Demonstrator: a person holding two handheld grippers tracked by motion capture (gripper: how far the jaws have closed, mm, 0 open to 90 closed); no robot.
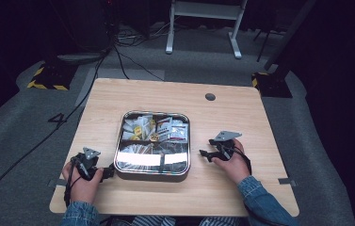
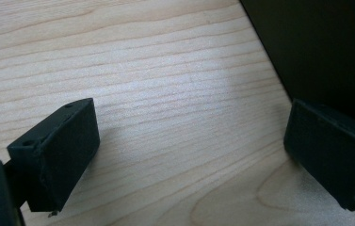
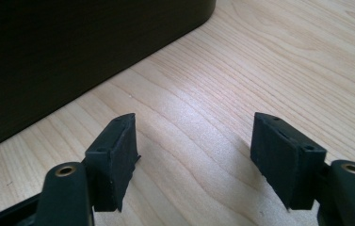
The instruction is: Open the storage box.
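A square metal tin (image 1: pixel 152 170) with compartments of small packets sits in the middle of the wooden table (image 1: pixel 231 122). My left gripper (image 1: pixel 109 172) rests on the table at the tin's front left corner, held by a hand. In the left gripper view its jaws stand wide apart over bare wood (image 2: pixel 189 141), with the tin's dark wall (image 2: pixel 321 47) at the right. My right gripper (image 1: pixel 204 154) lies just right of the tin, pointing toward it. In the right gripper view it is open (image 3: pixel 194 150), nothing between the pads, and the tin's dark side (image 3: pixel 71 52) is at upper left.
A round cable hole (image 1: pixel 210 97) is near the table's far edge. Bare wood surrounds the tin on all sides. Cables (image 1: pixel 118 52) and a white desk frame (image 1: pixel 203 23) stand on the grey floor beyond the table.
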